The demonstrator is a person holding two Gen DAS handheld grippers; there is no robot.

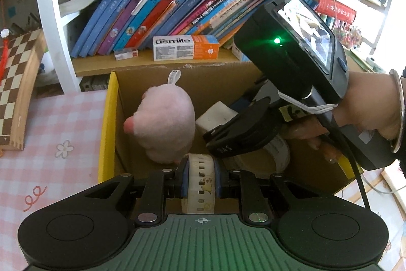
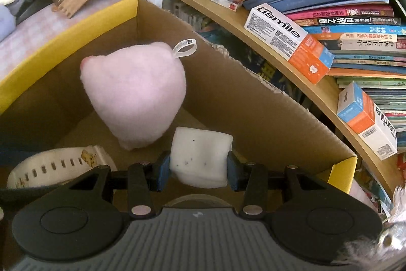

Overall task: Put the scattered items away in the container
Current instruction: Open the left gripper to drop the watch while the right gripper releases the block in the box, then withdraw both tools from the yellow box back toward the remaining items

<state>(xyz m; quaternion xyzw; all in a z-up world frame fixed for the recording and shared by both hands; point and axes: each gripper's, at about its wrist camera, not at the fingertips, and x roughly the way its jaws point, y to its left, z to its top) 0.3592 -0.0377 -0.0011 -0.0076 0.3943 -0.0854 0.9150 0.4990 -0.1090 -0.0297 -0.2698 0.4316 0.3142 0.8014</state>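
Currently left hand-held gripper [image 1: 200, 186] clamps white strap [image 1: 200, 179]; right hand-held gripper [image 2: 198, 166] clamps white sponge [image 2: 200, 156], both over cardboard box [image 2: 253, 106]. Risk: grippers collide in the crowded box.

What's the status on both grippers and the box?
Left gripper shut on white band. Right gripper shut on white sponge. Both over cardboard box; pink plush inside. Nothing blocking.

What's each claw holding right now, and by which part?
Left claw: white watch strap, pinched across its width. Right claw: white sponge block, clamped on its two opposite sides. Both over the cardboard box.
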